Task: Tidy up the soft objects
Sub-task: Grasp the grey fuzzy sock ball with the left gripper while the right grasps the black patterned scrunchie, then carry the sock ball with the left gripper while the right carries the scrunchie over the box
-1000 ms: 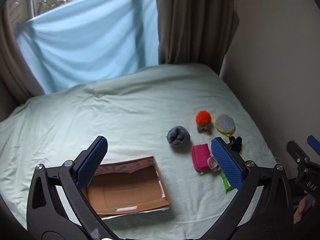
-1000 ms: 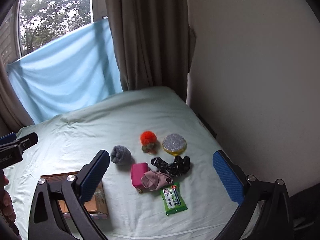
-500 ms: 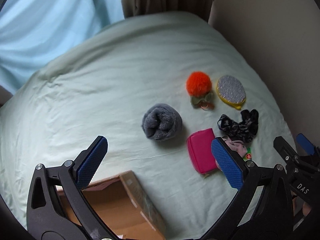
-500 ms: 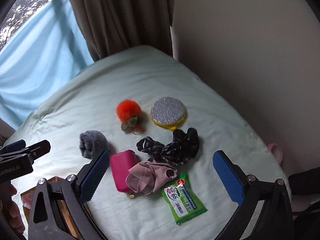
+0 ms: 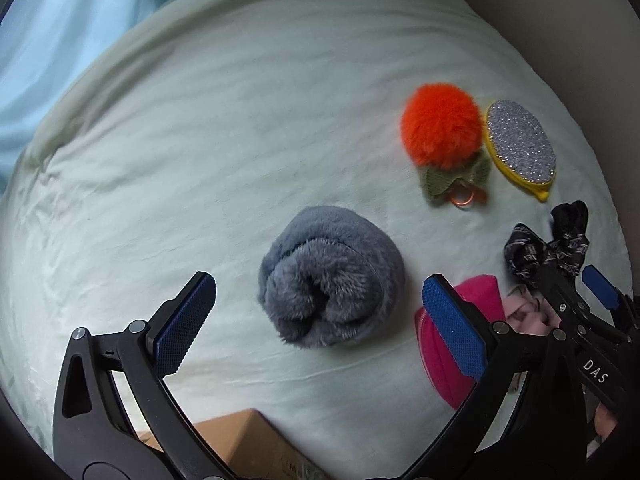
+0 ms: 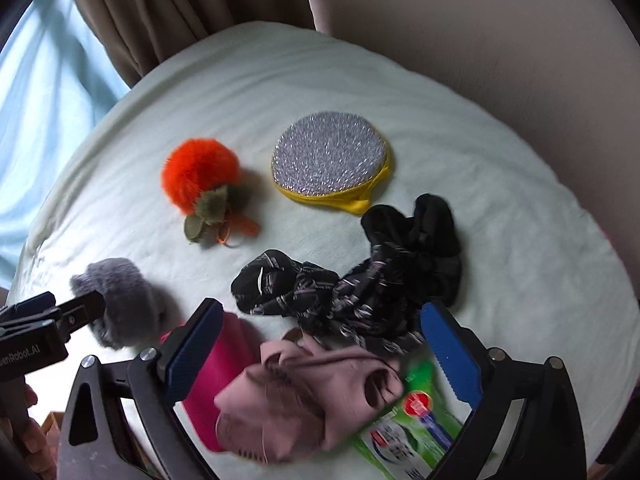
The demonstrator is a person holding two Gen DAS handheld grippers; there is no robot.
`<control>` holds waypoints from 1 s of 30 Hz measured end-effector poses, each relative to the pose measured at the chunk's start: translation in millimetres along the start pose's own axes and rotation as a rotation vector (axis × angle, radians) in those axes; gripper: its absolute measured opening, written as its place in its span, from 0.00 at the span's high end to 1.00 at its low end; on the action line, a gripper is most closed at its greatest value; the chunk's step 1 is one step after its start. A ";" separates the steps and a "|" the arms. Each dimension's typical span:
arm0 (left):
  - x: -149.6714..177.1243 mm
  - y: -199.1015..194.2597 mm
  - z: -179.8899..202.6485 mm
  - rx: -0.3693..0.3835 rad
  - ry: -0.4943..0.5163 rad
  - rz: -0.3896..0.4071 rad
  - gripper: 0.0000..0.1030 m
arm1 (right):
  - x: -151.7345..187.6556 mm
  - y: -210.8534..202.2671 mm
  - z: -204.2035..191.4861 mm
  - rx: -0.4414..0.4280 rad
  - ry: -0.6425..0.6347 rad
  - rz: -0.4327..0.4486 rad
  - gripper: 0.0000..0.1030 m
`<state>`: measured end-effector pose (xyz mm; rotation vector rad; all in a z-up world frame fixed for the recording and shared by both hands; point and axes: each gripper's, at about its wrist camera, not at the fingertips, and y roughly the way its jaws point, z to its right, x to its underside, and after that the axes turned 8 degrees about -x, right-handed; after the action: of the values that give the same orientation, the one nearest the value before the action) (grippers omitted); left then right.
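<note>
Bed (image 5: pixel 200 140) with pale green sheet fills both views and carries every item. Curtain (image 6: pixel 160 20) hangs behind its far edge.

Box (image 5: pixel 248 444), cardboard, shows one corner at the bottom of the left view, between the left gripper's arms.

Left gripper (image 5: pixel 320 324): jaws released, wide apart, holding nothing. The grey roll (image 5: pixel 332 276) lies on the sheet between and just beyond the blue pads (image 5: pixel 184 324) (contact with either pad not seen).

Right gripper (image 6: pixel 320 356): jaws likewise released and empty. The pink cloth (image 6: pixel 308 392) lies crumpled between its fingers, overlapping the purse (image 6: pixel 216 376) on one side and the wipes (image 6: pixel 404 432) on the other. Whether the fingers touch the cloth cannot be told.

Scrunchies (image 6: pixel 360 276), black with a pale print, lie tangled just beyond the pink cloth, touching its far edge.

Purse, magenta, sits beside the grey roll and partly behind a finger in each view.

Sponge (image 6: pixel 328 160), round, silver-topped with yellow rim, lies at the far side, just beside the pompom (image 6: pixel 200 176).

Pompom, orange and furry, has green felt leaves and a small ring on its near side.

Wipes, a green packet, lies nearest the right camera, partly under the pink cloth.
</note>
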<state>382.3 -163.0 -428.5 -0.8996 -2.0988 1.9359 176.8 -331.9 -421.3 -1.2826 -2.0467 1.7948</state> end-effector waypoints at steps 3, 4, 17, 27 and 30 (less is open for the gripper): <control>-3.3 14.9 0.8 0.005 -0.004 -0.024 0.01 | -3.9 16.7 -1.0 0.000 0.020 -0.017 0.09; -4.4 19.9 0.7 0.004 -0.007 -0.032 0.03 | -5.1 21.1 -1.1 0.002 0.030 -0.023 0.09; -11.6 58.8 14.8 0.020 0.033 -0.097 0.44 | -11.1 56.2 5.2 0.045 0.048 -0.072 0.32; -11.1 34.6 14.7 0.024 0.022 -0.065 0.57 | -9.3 26.2 11.2 -0.015 0.080 -0.034 0.46; -7.9 14.9 10.6 0.034 0.003 -0.037 0.57 | -12.1 4.9 13.7 -0.034 0.075 -0.004 0.46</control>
<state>388.3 -176.3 -442.1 -0.8501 -2.0597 1.9443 178.7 -350.5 -424.4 -1.3323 -2.0467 1.6902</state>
